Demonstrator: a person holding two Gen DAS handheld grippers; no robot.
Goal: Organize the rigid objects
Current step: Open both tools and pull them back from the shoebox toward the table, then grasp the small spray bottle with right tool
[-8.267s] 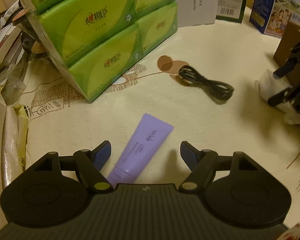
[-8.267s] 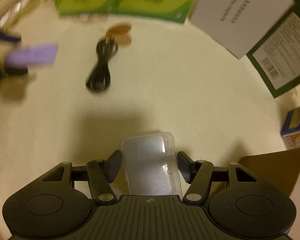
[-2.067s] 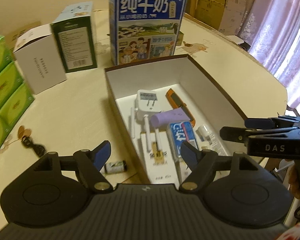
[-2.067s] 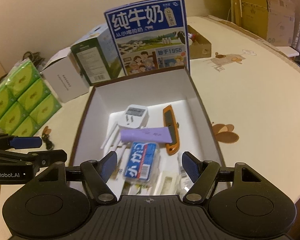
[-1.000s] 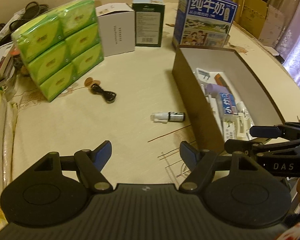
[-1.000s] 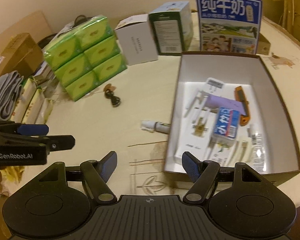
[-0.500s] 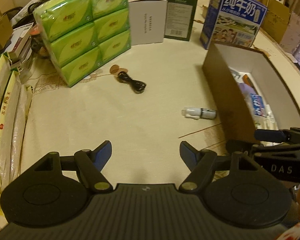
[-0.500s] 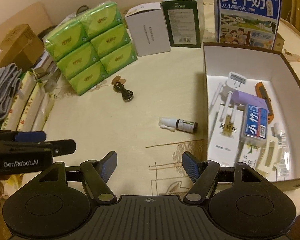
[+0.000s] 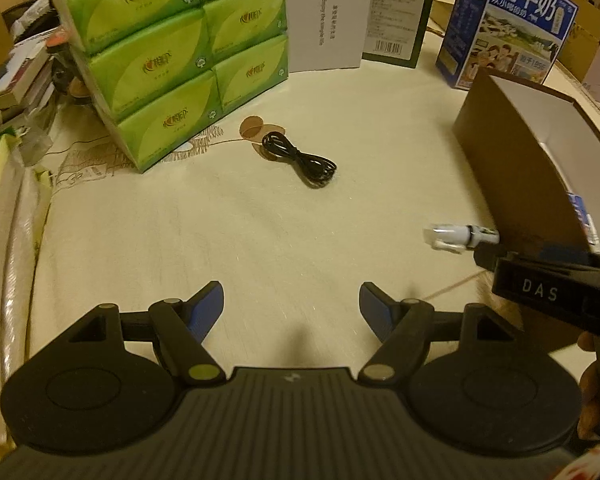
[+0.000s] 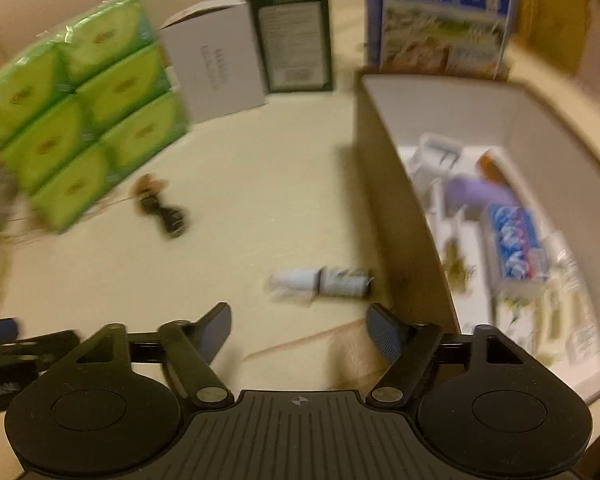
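Both wrist views now look down on the cream tablecloth (image 9: 260,240) rather than into the brown cardboard box (image 10: 404,208), as they did two seconds ago; we read this as a turn from depositing to fetching. The box, at right, already holds the purple tube (image 10: 476,192), a white plug adapter (image 10: 436,152), an orange utility knife (image 10: 494,168) and a blue-and-white pack (image 10: 514,242). Two loose items remain outside it: a small spray bottle (image 10: 320,280) lying on its side just left of the box's near corner, and a coiled black cable (image 9: 300,158) farther off, near the green tissue packs (image 9: 172,52). The right gripper (image 10: 298,330) sits just short of the bottle, which lies ahead of its fingertips and not between them; its jaws have just been opening and stand wide with nothing inside. The left gripper (image 9: 291,306) is likewise wide open and empty, facing bare cloth with the cable well beyond. We judge the bottle to be the next pickup, probably by the right gripper. The right view is motion-blurred.
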